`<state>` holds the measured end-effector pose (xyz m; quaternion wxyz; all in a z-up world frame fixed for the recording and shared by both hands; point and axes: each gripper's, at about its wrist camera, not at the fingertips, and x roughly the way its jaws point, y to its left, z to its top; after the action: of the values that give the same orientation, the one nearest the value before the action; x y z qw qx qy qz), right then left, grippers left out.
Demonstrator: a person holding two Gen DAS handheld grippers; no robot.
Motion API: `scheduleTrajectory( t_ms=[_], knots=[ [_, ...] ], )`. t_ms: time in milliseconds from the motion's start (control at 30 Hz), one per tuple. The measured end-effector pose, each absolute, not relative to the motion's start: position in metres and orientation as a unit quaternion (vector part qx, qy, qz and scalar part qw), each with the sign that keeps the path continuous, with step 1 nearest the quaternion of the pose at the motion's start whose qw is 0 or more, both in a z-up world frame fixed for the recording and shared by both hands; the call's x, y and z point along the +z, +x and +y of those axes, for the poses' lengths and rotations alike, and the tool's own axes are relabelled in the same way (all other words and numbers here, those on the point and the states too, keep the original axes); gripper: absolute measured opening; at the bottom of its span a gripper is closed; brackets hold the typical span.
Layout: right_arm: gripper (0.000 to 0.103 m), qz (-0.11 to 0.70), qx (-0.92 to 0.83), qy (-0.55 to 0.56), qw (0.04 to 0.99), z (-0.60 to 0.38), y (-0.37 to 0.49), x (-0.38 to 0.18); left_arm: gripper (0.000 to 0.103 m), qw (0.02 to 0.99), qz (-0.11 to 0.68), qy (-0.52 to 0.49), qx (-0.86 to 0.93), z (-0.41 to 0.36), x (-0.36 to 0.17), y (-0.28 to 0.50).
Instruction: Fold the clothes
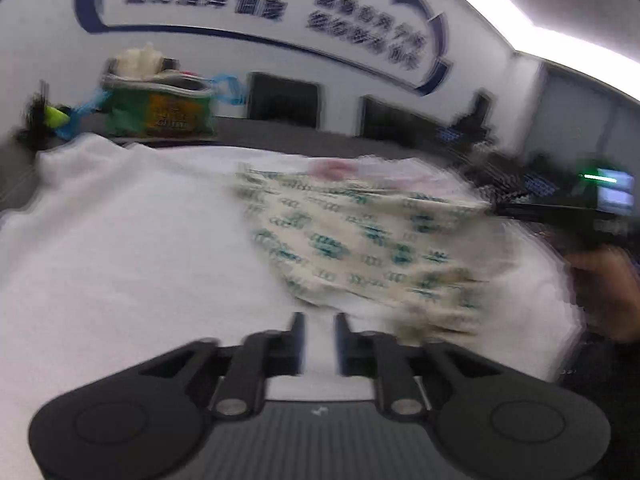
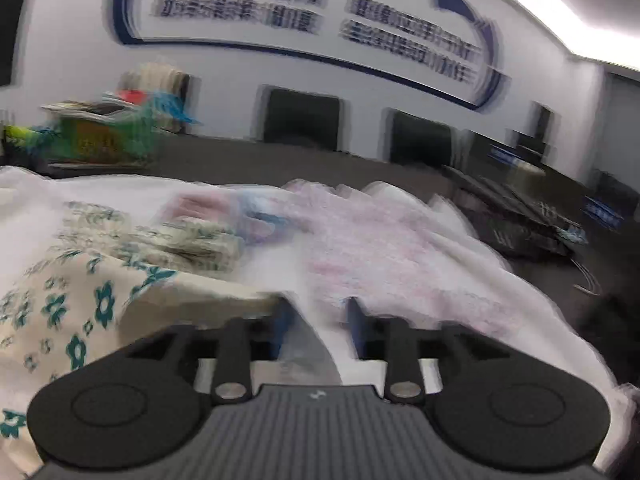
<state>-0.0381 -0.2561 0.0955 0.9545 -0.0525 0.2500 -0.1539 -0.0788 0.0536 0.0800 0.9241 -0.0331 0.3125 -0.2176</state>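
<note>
A cream garment with teal flowers (image 1: 352, 240) lies spread on the white sheet (image 1: 120, 240), just ahead and to the right of my left gripper (image 1: 320, 328). That gripper stands open above the sheet with only white cloth showing in the gap. In the right wrist view the same garment (image 2: 80, 300) lies at the left, its folded edge reaching the left finger of my right gripper (image 2: 320, 312). Those jaws stand apart with nothing pressed between them. From the left wrist view the garment's far corner stretches to the right gripper's tip (image 1: 494, 206); blur hides whether they touch.
A pale pink striped garment (image 2: 380, 248) lies on the sheet beyond the right gripper, with a folded flowered piece (image 2: 192, 248) to its left. A green bag (image 1: 160, 108) stuffed with clothes stands at the back left. A hand (image 1: 604, 292) holds the right gripper. Dark crates (image 2: 520, 216) sit right.
</note>
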Motion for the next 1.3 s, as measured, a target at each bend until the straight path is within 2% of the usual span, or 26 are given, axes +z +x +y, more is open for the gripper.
scheduleTrajectory(
  t_ms=[33, 67, 133, 233, 333, 400, 433, 467, 567, 733, 767, 967, 1033, 1067, 1100, 1133, 1167, 1200, 1300],
  knots=[
    [0.039, 0.244, -0.133, -0.049, 0.959, -0.251, -0.046, 0.095, 0.033, 0.927, 0.314, -0.025, -0.205, 0.056, 0.082, -0.067],
    [0.051, 0.238, -0.09, -0.046, 0.966, -0.24, -0.057, 0.093, 0.035, 0.929, 0.317, -0.017, -0.193, 0.059, 0.084, -0.055],
    [0.061, 0.235, 0.008, -0.038, 0.971, -0.214, -0.077, 0.087, 0.035, 0.924, 0.337, -0.017, -0.183, 0.059, 0.086, -0.026],
    [0.062, 0.267, 0.159, -0.061, 0.949, -0.158, -0.092, 0.063, 0.035, 0.915, 0.362, -0.031, -0.172, 0.054, 0.089, 0.011],
    [0.061, 0.263, 0.163, -0.15, 0.939, -0.118, -0.087, 0.038, 0.035, 0.91, 0.369, -0.053, -0.182, 0.049, 0.082, 0.013],
    [0.046, 0.284, 0.145, -0.16, 0.934, -0.118, -0.073, 0.026, 0.045, 0.906, 0.373, -0.067, -0.189, 0.046, 0.077, 0.014],
    [0.017, 0.301, 0.145, -0.153, 0.93, -0.121, -0.066, 0.021, 0.047, 0.904, 0.375, -0.064, -0.197, 0.043, 0.073, 0.01],
    [0.01, 0.32, 0.154, -0.129, 0.926, -0.129, -0.062, 0.021, 0.047, 0.903, 0.376, -0.056, -0.2, 0.039, 0.07, 0.005],
    [0.009, 0.308, 0.207, -0.069, 0.926, -0.149, -0.086, 0.047, 0.051, 0.905, 0.372, -0.013, -0.205, 0.025, 0.062, -0.005],
    [0.006, 0.256, 0.316, -0.042, 0.913, -0.185, -0.147, 0.097, 0.055, 0.896, 0.392, -0.032, -0.205, 0.017, 0.057, 0.014],
    [0.004, 0.256, 0.31, -0.051, 0.914, -0.19, -0.154, 0.102, 0.057, 0.894, 0.397, -0.042, -0.203, 0.015, 0.056, 0.021],
    [0.003, 0.253, 0.143, -0.055, 0.955, -0.239, -0.176, 0.111, 0.058, 0.893, 0.42, -0.059, -0.153, -0.001, 0.059, 0.072],
    [0.007, 0.251, 0.118, -0.014, 0.961, -0.248, -0.173, 0.108, 0.058, 0.896, 0.419, -0.042, -0.143, -0.007, 0.066, 0.088],
    [0.018, 0.26, 0.137, -0.001, 0.956, -0.244, -0.172, 0.102, 0.059, 0.899, 0.415, -0.029, -0.139, -0.011, 0.069, 0.096],
    [0.032, 0.263, 0.164, 0.003, 0.951, -0.234, -0.17, 0.095, 0.064, 0.903, 0.411, -0.01, -0.125, -0.016, 0.068, 0.105],
    [0.063, 0.263, 0.192, 0.002, 0.946, -0.221, -0.169, 0.087, 0.065, 0.907, 0.405, 0.008, -0.112, -0.022, 0.068, 0.115],
    [0.072, 0.264, 0.214, -0.001, 0.94, -0.207, -0.165, 0.078, 0.066, 0.915, 0.392, 0.027, -0.091, -0.028, 0.066, 0.125],
    [0.072, 0.267, 0.231, -0.008, 0.936, -0.192, -0.158, 0.069, 0.069, 0.922, 0.379, 0.049, -0.068, -0.033, 0.063, 0.136],
    [0.07, 0.28, 0.222, -0.049, 0.933, -0.155, -0.139, 0.047, 0.071, 0.928, 0.356, 0.104, -0.042, -0.044, 0.049, 0.165]
  ],
)
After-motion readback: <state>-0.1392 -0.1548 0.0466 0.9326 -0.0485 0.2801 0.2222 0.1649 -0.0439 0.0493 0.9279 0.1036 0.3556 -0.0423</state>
